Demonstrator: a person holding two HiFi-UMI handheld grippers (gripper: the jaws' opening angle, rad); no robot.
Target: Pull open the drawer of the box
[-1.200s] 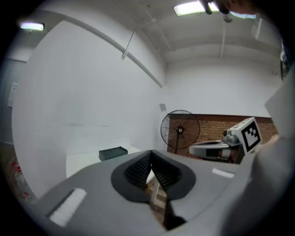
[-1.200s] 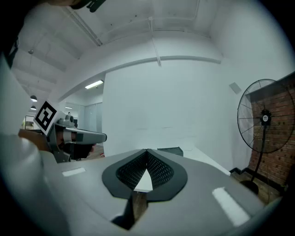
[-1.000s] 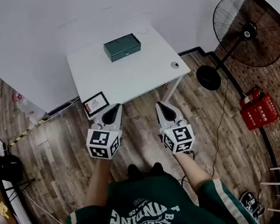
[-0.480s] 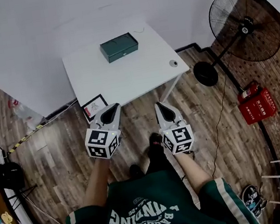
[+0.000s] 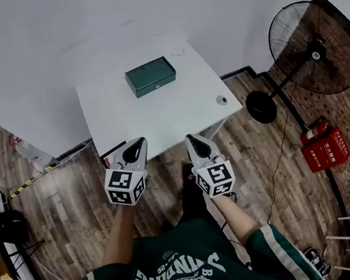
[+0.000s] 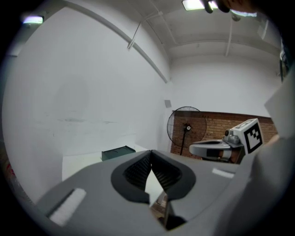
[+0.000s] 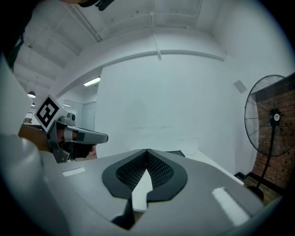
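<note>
A dark green box (image 5: 150,76) lies at the far side of a white table (image 5: 157,112); in the left gripper view the box (image 6: 118,152) shows beyond the jaws. Its drawer looks closed. My left gripper (image 5: 134,146) hovers at the table's near edge, jaws shut and empty, tips meeting (image 6: 150,152). My right gripper (image 5: 193,140) hangs beside it at the same edge, also shut with nothing held (image 7: 146,150). Both are well short of the box.
A small round object (image 5: 221,99) sits on the table's right side. A standing fan (image 5: 312,48) is at the right, a red case (image 5: 324,142) on the wooden floor beyond it. A framed picture (image 5: 106,157) peeks out under the left gripper. White wall behind.
The person has stepped closer to the table; both grippers have moved forward to its near edge. The jaws stayed shut.
</note>
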